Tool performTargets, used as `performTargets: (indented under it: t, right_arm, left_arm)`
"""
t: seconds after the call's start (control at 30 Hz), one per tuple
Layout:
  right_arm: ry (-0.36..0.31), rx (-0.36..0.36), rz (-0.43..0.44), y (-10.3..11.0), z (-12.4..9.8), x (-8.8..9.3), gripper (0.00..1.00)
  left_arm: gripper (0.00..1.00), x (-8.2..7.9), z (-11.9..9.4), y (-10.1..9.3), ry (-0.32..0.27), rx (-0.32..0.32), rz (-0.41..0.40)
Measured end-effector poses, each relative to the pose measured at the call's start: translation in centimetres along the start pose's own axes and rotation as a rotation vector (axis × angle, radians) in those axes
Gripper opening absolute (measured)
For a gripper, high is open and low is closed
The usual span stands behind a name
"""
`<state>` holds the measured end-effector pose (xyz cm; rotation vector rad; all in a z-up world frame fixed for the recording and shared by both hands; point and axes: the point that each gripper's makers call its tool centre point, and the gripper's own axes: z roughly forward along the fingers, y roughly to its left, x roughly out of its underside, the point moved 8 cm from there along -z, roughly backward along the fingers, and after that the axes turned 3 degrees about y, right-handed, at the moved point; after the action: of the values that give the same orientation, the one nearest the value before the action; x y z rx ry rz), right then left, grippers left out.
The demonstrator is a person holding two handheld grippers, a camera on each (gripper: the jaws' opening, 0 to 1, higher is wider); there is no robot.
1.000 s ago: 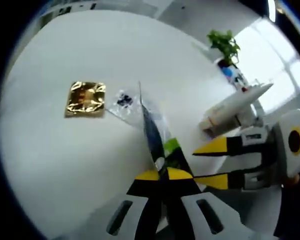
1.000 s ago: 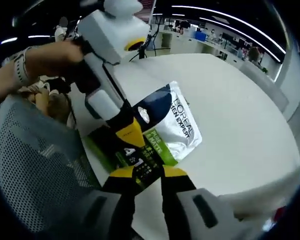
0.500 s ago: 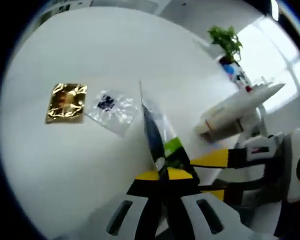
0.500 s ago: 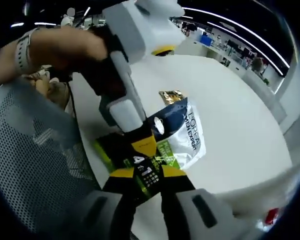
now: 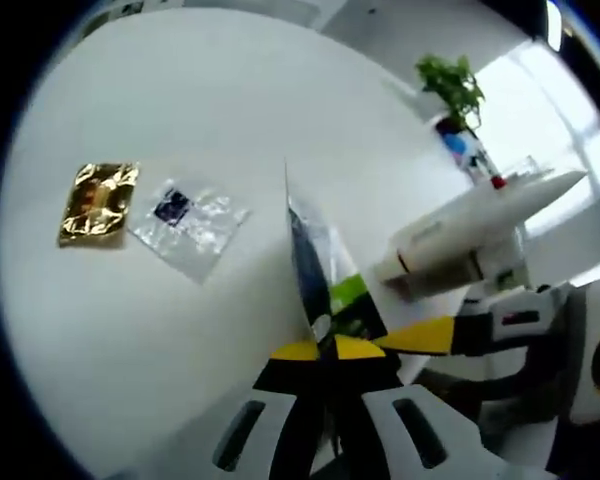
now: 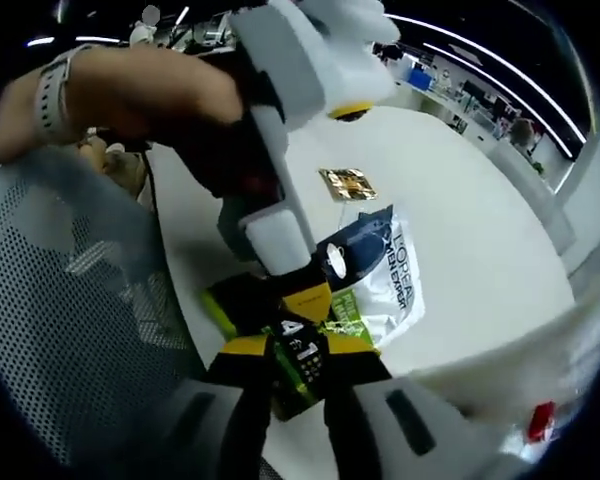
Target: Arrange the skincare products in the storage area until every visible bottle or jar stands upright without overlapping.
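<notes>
Silver-and-green sachet pack at frame centre, pinched by both my left gripper and right gripper above the white desk; gold packet left.

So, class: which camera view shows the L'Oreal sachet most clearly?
The right gripper view: the L'Oreal sachet faces the camera, its brand lettering readable, with both grippers shut on its green end. The left gripper view catches the sachet nearly edge-on, a thin sliver rising from the closed jaws.
</notes>
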<state>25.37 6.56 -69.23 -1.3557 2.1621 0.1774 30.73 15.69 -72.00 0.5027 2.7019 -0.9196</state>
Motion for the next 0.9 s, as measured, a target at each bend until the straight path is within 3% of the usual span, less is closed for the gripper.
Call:
performTargets:
  t: [0.13,0.4,0.6,0.77,0.9]
  right_arm:
    - [-0.007,-0.002,0.000,-0.5,-0.5,0.6,0.21]
    - [-0.123,-0.017,0.201,-1.7,-2.0,1.7,0.22]
    - [-0.057,-0.029,0.185,-1.1,-0.9,2.5,0.22]
    - [-0.028,-0.026,0.136,-0.6,-0.4,2.3,0.22]
    - [-0.003,-0.017,0.145,-0.8,-0.1,2.5,0.22]
  left_arm:
    - [0.00,0.1,0.3,-0.4,-0.020,0.003,-0.022]
    - [0.00,0.1,1.0,-0.8,-0.029,0.018,-0.041]
    - [0.00,0.0,1.1,-0.3,-0.036,0.022,-0.046]
    - [0.00,0.2,1.2,-0.5,-0.037,0.023,-0.045]
    - [0.00,0.2,1.3,-0.4,-0.036,0.027,-0.033]
